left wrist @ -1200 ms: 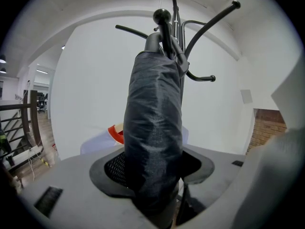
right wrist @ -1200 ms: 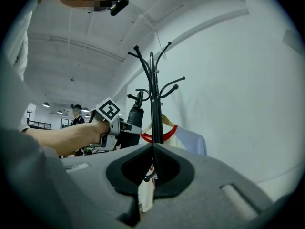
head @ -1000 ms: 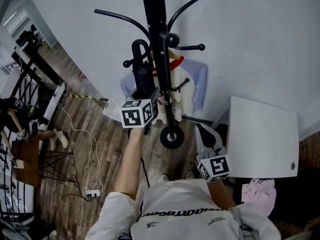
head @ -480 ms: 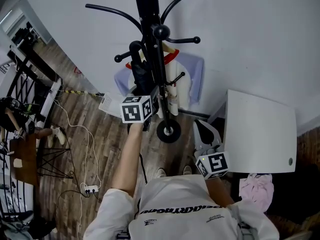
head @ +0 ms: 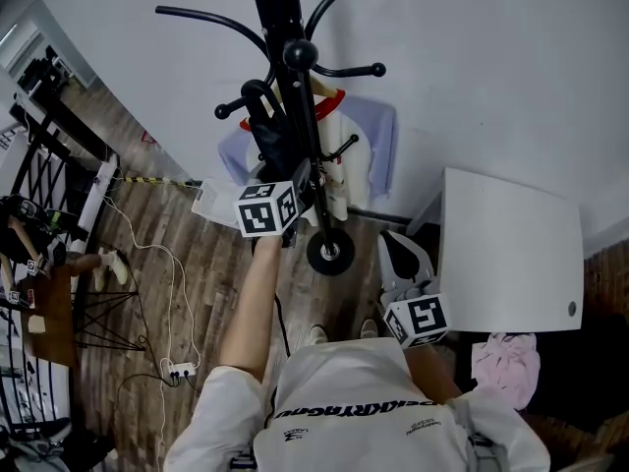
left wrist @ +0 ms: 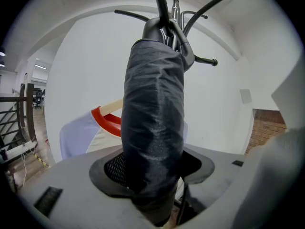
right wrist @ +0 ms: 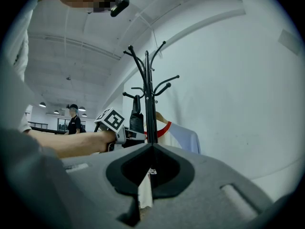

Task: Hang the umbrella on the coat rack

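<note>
Steadily: left gripper [left wrist: 155, 168] pinches black furled umbrella [left wrist: 153, 123]; seat crook [head: 257, 90] over black metal coat rack [head: 278, 8] peg [head: 226, 110] at 11 o'clock before releasing; right gripper [right wrist: 150, 151] fingers pressed together.

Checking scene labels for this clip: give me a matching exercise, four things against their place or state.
Things:
1 umbrella
2 shirt
3 right tongs
4 power strip

Place or state:
A on the floor
B shut, empty
C in the left tongs
D on a hanger

Pairs: 1-C, 2-D, 3-B, 4-A
</note>
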Demonstrator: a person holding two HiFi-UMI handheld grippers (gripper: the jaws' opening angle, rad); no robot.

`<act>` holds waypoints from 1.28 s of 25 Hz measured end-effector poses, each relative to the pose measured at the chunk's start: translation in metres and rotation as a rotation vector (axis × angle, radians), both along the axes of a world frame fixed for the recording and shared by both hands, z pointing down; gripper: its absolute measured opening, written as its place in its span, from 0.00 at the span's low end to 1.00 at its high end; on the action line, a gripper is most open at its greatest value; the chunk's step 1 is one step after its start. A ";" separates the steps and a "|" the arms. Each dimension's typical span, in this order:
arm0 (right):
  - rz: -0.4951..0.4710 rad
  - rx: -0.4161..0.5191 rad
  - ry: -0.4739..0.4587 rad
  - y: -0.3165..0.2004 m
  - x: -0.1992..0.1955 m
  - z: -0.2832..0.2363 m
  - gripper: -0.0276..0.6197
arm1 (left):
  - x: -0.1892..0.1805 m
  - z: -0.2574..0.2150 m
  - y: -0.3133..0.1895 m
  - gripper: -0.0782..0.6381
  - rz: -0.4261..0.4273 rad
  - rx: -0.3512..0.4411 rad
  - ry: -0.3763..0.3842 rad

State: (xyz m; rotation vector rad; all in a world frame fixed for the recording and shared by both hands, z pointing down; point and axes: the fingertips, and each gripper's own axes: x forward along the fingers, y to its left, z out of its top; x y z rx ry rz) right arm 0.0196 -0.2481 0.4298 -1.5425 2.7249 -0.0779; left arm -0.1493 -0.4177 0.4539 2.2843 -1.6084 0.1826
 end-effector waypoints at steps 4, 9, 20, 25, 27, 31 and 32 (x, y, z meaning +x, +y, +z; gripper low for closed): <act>0.000 -0.003 -0.003 0.005 0.001 0.000 0.04 | 0.004 -0.001 -0.007 0.48 0.007 0.054 0.018; 0.006 -0.004 -0.003 0.008 0.005 0.001 0.04 | 0.002 -0.003 -0.011 0.48 -0.010 0.074 0.017; 0.010 -0.007 -0.001 0.015 0.009 0.001 0.04 | 0.003 -0.002 -0.006 0.53 -0.017 0.101 0.032; 0.009 -0.007 -0.003 0.015 0.008 0.000 0.04 | -0.001 -0.003 -0.003 0.58 -0.032 0.103 0.019; 0.006 -0.009 -0.009 0.015 0.008 -0.001 0.04 | -0.002 -0.002 0.001 0.58 -0.036 0.103 0.006; -0.001 -0.005 -0.011 0.016 0.006 -0.003 0.04 | -0.006 -0.005 0.010 0.58 -0.049 0.115 0.006; -0.003 -0.004 -0.011 0.016 0.005 -0.002 0.04 | -0.007 -0.006 0.012 0.58 -0.050 0.117 0.009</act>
